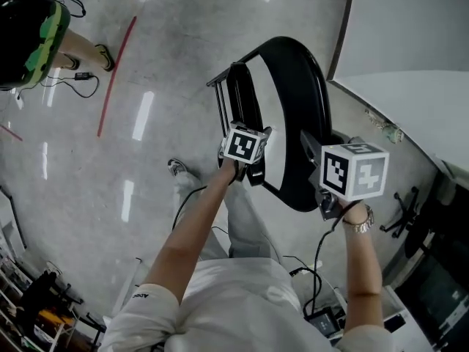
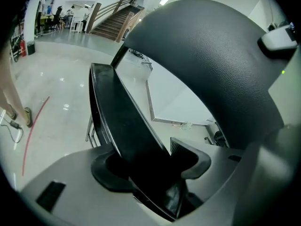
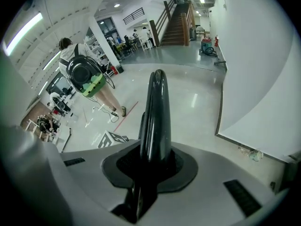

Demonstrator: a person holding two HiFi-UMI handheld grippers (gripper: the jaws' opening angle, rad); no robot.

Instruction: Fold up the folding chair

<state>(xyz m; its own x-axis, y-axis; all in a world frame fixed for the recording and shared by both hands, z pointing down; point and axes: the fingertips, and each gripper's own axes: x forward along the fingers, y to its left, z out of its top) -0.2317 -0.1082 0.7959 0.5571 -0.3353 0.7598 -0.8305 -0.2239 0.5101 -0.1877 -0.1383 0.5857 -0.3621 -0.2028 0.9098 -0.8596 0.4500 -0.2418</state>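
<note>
Folding chair: one, black, standing on the grey floor just beside a white wall panel. One seat and one backrest are counted. The seat is seen tipped up steeply, close to the backrest; the fold is judged partly done.

Left gripper: jaws set moderately apart and clamped on the seat's near edge. This hold is judged to let the seat be swung toward the backrest.

Right gripper: jaws drawn narrow and clamped on the thin backrest rim, seen edge-on. This hold is judged to steady the frame against the seat's swing.

Grippers counted: two, both engaged.

Surroundings: one red floor line; one bystander with a green backpack, well apart from the chair.
</note>
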